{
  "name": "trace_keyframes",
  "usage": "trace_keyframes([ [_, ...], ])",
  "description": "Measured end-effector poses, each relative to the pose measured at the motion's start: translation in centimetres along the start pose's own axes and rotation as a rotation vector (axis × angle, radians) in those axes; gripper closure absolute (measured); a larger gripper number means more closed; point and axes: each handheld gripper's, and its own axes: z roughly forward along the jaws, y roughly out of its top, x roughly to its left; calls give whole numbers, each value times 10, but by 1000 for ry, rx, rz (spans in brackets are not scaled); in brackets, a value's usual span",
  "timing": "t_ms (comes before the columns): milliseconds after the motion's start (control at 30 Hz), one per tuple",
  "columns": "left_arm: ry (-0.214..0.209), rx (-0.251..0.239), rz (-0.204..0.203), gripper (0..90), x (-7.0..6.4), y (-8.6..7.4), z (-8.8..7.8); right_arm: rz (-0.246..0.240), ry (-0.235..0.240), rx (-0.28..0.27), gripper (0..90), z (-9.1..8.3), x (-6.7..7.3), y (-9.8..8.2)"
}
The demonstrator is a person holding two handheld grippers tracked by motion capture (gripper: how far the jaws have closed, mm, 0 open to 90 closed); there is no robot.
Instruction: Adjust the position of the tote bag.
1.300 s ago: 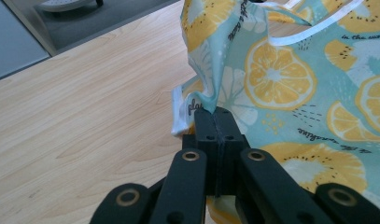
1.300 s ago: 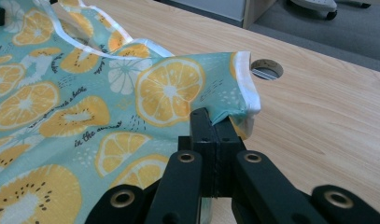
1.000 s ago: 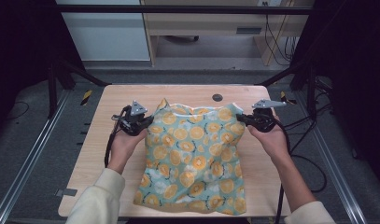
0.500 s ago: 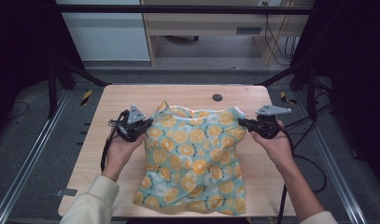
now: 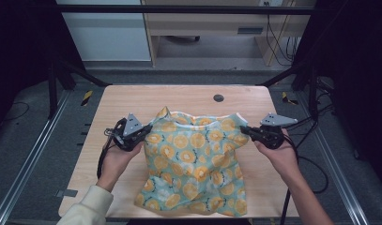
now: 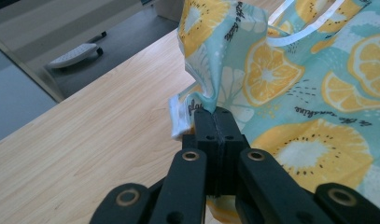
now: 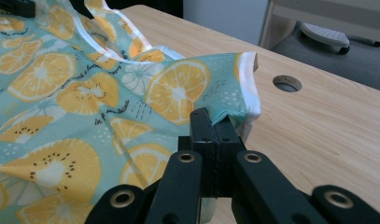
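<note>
Shirt (image 5: 195, 159) | L/R edges pinched | table (image 5: 132, 101) w/ room behind

The high view looked forward and down from above the near edge of the tabletop (image 5: 188, 96). Each gripper view sat close behind its own tool, left tool (image 6: 215, 116) and right tool (image 7: 211, 121), facing along the jaws. All three shared the fruit-print cloth (image 5: 198, 159).
</note>
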Motion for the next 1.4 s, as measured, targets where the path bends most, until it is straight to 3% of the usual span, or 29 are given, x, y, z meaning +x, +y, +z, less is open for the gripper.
trace_keyframes([
  [200,-12,-15,31,900,-9,-5,-12,-17,12,-11,900,-10,10,-5],
  [667,-31,-84,17,900,-22,-16,-38,-42,41,-42,900,-32,29,-14],
  [1000,-71,-57,18,900,-43,-37,-51,-61,66,-19,900,-45,47,-31],
  [1233,-61,-63,13,900,-38,-28,-50,-66,62,-4,900,-45,46,-30],
  [1400,-70,-83,-30,900,-33,-22,-50,-55,53,-21,900,-46,41,-21],
])
